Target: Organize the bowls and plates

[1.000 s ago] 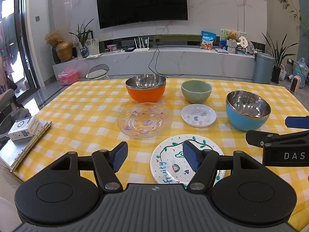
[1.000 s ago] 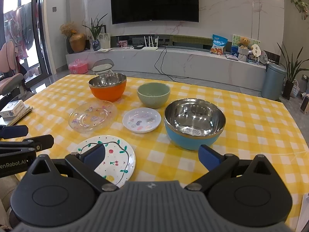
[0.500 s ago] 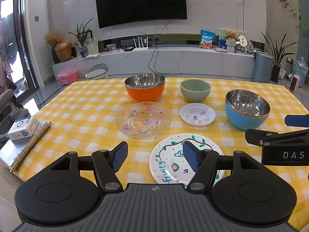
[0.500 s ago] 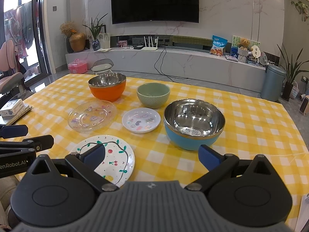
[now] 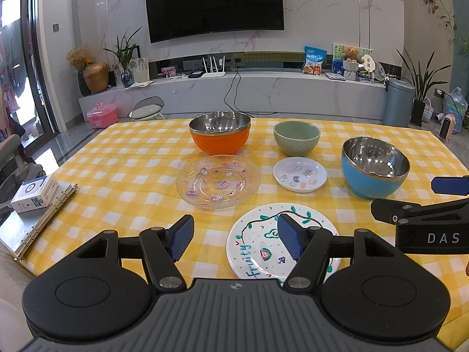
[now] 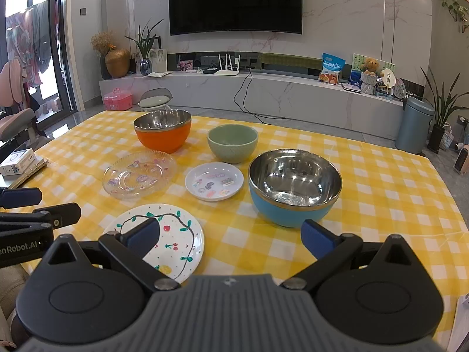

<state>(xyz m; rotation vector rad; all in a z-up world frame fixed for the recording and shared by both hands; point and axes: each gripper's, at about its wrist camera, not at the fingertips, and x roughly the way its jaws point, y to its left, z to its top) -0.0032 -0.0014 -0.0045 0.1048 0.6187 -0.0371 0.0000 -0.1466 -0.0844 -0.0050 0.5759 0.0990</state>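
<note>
Change: almost none over the last second; both views creep slightly nearer the dishes, nothing on the surface (image 5: 123, 158) has shifted.
Left tongs (image 5: 234, 236): spread apart, empty, hovering over the near edge beside the painted "Fruity" plate (image 5: 263, 240).
Right tongs (image 6: 230, 234): spread wide, empty, low before the blue steel-lined bowl (image 6: 294, 187).
Dishes: orange bowl (image 5: 219, 135), green bowl (image 5: 296, 137), glass plate (image 5: 218, 180) and small sticker plate (image 5: 299, 173) all lie apart, unstacked.
Meaning: sorting has likely not begun; first grasp pending.
</note>
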